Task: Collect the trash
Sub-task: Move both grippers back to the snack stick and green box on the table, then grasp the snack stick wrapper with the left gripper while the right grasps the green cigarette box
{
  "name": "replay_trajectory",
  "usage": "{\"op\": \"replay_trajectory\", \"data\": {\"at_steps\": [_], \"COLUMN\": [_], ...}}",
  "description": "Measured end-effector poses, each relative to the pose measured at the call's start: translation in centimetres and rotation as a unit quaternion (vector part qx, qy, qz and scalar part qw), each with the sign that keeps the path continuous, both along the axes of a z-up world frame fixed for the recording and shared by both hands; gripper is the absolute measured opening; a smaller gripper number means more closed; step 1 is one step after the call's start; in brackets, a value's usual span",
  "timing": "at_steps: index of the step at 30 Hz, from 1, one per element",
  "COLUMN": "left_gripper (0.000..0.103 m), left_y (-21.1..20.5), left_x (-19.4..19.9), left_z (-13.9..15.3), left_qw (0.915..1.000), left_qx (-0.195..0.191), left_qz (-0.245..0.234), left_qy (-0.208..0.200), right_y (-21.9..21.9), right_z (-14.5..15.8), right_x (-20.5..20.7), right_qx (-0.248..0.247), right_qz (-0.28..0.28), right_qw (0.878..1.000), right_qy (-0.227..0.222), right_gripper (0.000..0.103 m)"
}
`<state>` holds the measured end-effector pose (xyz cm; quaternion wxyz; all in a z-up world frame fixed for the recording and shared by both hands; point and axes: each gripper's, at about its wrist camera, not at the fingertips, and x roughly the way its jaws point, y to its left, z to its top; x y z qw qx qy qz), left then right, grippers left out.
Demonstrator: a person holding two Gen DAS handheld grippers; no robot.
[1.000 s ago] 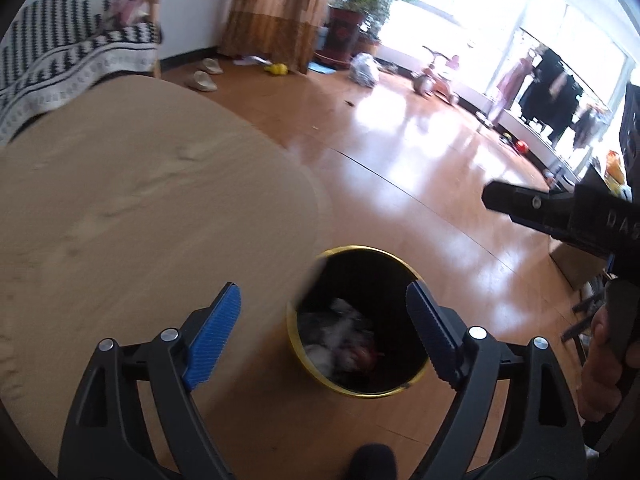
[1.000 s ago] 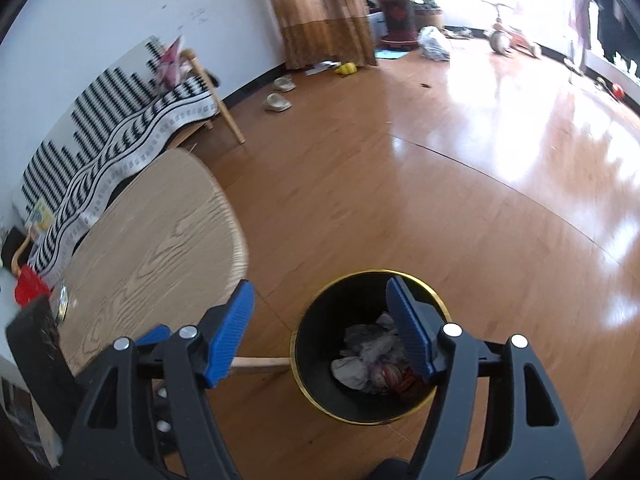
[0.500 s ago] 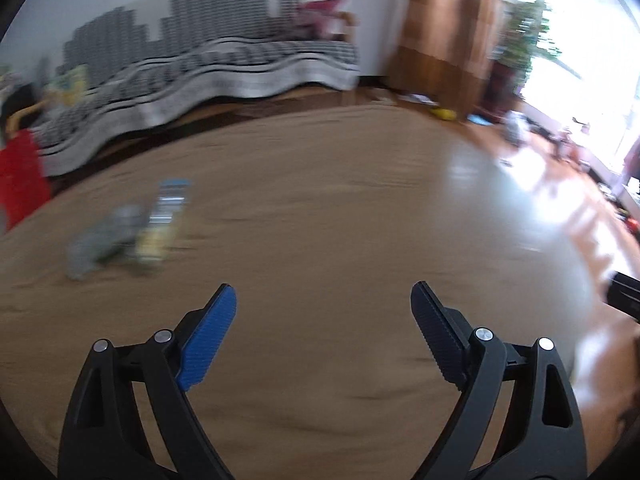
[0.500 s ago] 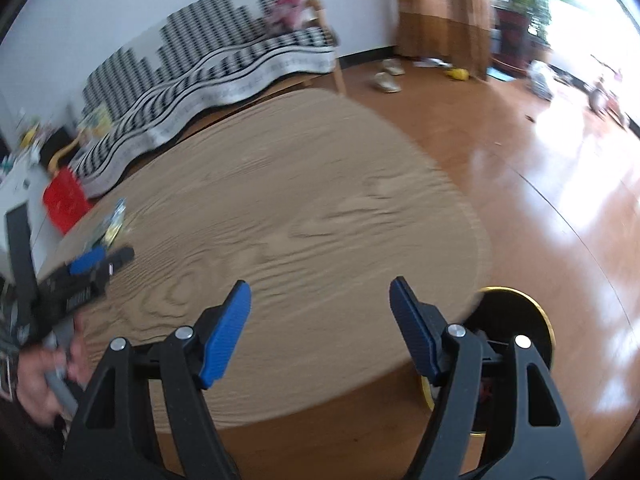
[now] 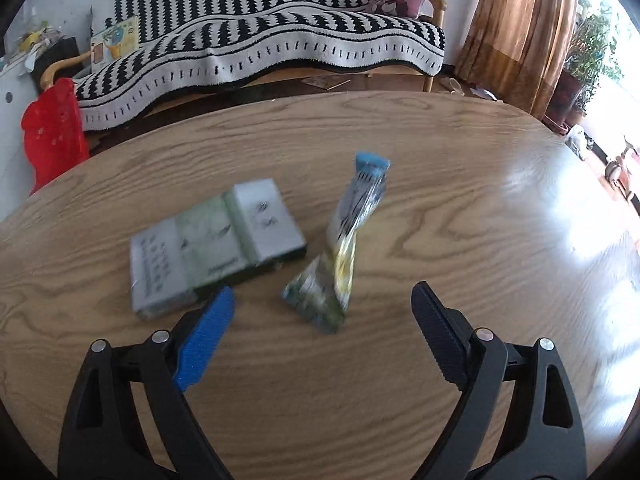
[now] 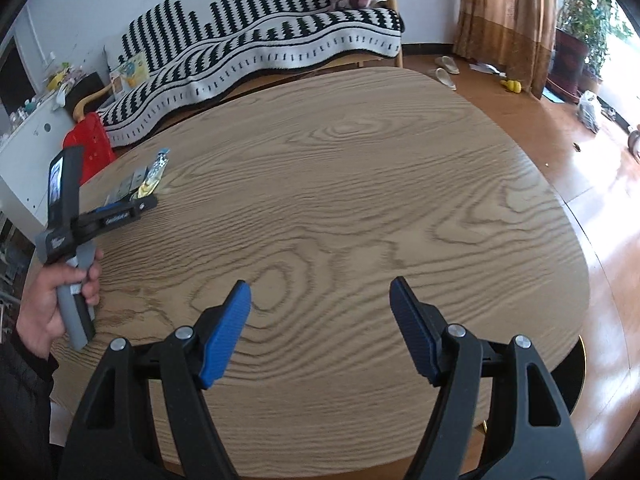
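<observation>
Left gripper (image 5: 322, 312): my jaws wide — lined up over the crinkly blue-and-yellow plastic wrapper (image 5: 344, 240).
Right gripper (image 6: 320, 308): jaws wide, empty — waiting above the round wooden table (image 6: 360, 184).

Black-and-white striped sofa cover (image 5: 260, 40), red bag (image 5: 54, 132), blue-capped yellow wrapper (image 5: 352, 224), tan woodgrain table (image 5: 460, 208).
</observation>
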<state>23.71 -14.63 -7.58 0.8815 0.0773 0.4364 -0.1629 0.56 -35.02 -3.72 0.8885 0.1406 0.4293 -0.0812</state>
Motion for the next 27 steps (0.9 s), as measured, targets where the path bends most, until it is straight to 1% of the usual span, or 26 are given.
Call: {"op": "replay_trajectory", "data": {"at_steps": [3, 6, 7, 8, 10, 11, 12, 13, 16, 19, 22, 24, 25, 26, 27], "left_gripper": [0.084, 0.066, 0.054, 0.038, 0.019, 0.019, 0.019, 0.016, 0.016, 0.015, 0.015, 0.015, 0.015, 0.015, 0.015], "left_y": [-1.0, -1.7, -2.0, -2.0, -1.9, -1.7, -1.2, -0.8, 1.2, 4.4, 8.6, 11.3, 13.1, 13.9, 15.6], "left_x": [0.8, 1.2, 1.2, 1.1, 0.9, 0.6, 0.2, -0.3, -2.4, -5.5, -8.9, -10.9, -12.1, -12.6, -13.5], "left_z": [-0.3, -0.3, -0.2, -0.1, -0.1, 0.0, 0.1, 0.4, 1.8, 3.8, 5.8, 6.6, 6.9, 7.0, 7.0], "left_qw": [0.9998, 0.9995, 0.9993, 0.9991, 0.9988, 0.9989, 0.999, 0.999, 0.999, 0.9989, 0.9988, 0.9986, 0.9981, 0.9979, 0.9971], "left_qx": [0.014, 0.014, 0.015, 0.014, 0.017, 0.013, 0.001, -0.006, -0.013, -0.021, -0.02, -0.022, -0.023, -0.028, -0.039], "left_qz": [-0.015, -0.026, -0.031, -0.036, -0.043, -0.044, -0.045, -0.044, -0.041, -0.033, -0.008, 0.011, 0.028, 0.037, 0.053], "left_qy": [-0.004, -0.012, -0.016, -0.017, -0.015, -0.01, -0.004, -0.003, -0.013, -0.027, -0.044, -0.047, -0.049, -0.047, -0.039], "right_y": [0.3, 0.7, 0.8, 1.1, 1.5, 1.8, 2.3, 2.6, 4.2, 6.6, 10.0, 12.8, 13.8, 15.0, 16.6], "right_z": [-0.2, -0.3, -0.4, -0.5, -0.6, -0.6, -0.7, -0.6, -0.5, -0.4, -0.5, -0.8, -0.9, -1.0, -1.3], "right_x": [0.7, 1.5, 1.7, 1.9, 2.4, 2.6, 3.0, 3.2, 4.2, 5.7, 7.3, 8.9, 9.6, 10.5, 11.6], "right_qx": [0.001, 0.001, 0.002, 0.002, 0.003, 0.003, 0.003, 0.004, 0.013, 0.029, 0.052, 0.074, 0.081, 0.091, 0.105], "right_qz": [0.007, 0.013, 0.015, 0.018, 0.025, 0.028, 0.033, 0.037, 0.048, 0.067, 0.096, 0.115, 0.119, 0.122, 0.127], "right_qw": [1.0, 1.0, 1.0, 1.0, 1.0, 1.0, 0.999, 0.999, 0.999, 0.997, 0.994, 0.991, 0.989, 0.988, 0.986], "right_qy": [0.002, 0.003, 0.003, 0.004, 0.006, 0.006, 0.006, 0.006, 0.0, -0.003, 0.001, 0.009, 0.012, 0.016, 0.024], "right_gripper": [0.07, 0.07, 0.07, 0.07, 0.069, 0.068, 0.067, 0.067, 0.067, 0.067, 0.067, 0.067, 0.067, 0.068, 0.068]}}
